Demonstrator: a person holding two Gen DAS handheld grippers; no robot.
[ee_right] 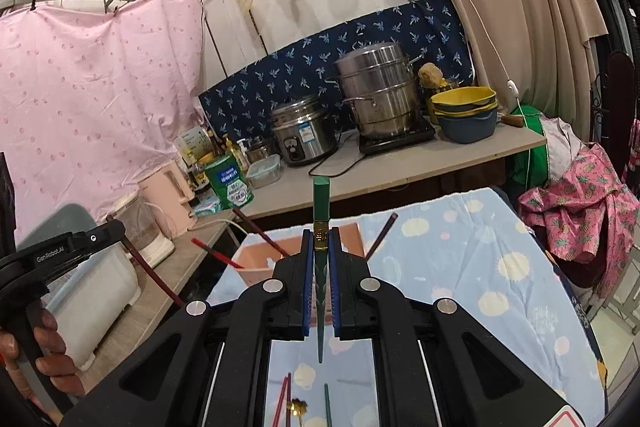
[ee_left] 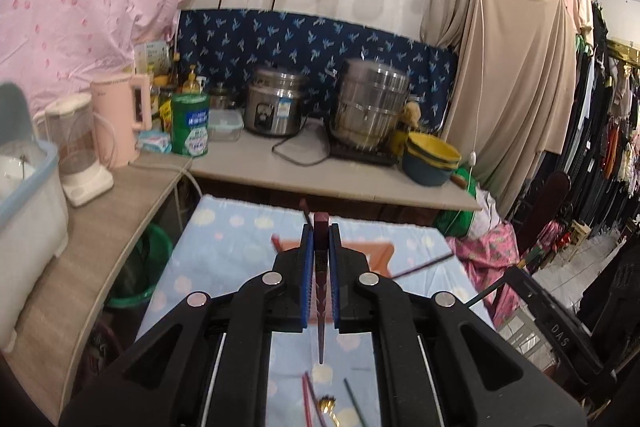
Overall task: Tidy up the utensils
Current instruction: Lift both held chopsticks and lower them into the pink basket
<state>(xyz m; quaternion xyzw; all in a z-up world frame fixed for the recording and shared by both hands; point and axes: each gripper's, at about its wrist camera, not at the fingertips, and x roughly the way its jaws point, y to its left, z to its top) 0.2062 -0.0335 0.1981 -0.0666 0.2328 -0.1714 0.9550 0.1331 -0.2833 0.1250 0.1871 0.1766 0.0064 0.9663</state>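
My left gripper [ee_left: 321, 231] is shut on a dark red chopstick [ee_left: 321, 291] and holds it upright above the blue cloth-covered table [ee_left: 224, 267]. My right gripper [ee_right: 320, 237] is shut on a green chopstick [ee_right: 321, 203], also upright. A pink box [ee_right: 256, 259] on the table holds several red chopsticks [ee_right: 218, 254], which lean out of it. On the cloth below the grippers lie red chopsticks [ee_right: 282, 403], a green chopstick [ee_right: 328, 407] and a gold utensil [ee_right: 298, 407]. They also show in the left wrist view, with the gold utensil [ee_left: 326, 405] between them.
A counter [ee_left: 320, 179] behind the table carries a rice cooker [ee_left: 276, 107], a steel steamer pot [ee_left: 370, 107], stacked yellow and blue bowls [ee_left: 432, 155], a green tin [ee_left: 190, 125] and a pink kettle [ee_left: 120, 119]. A white bin [ee_left: 28, 203] stands at the left. Clothes hang at the right.
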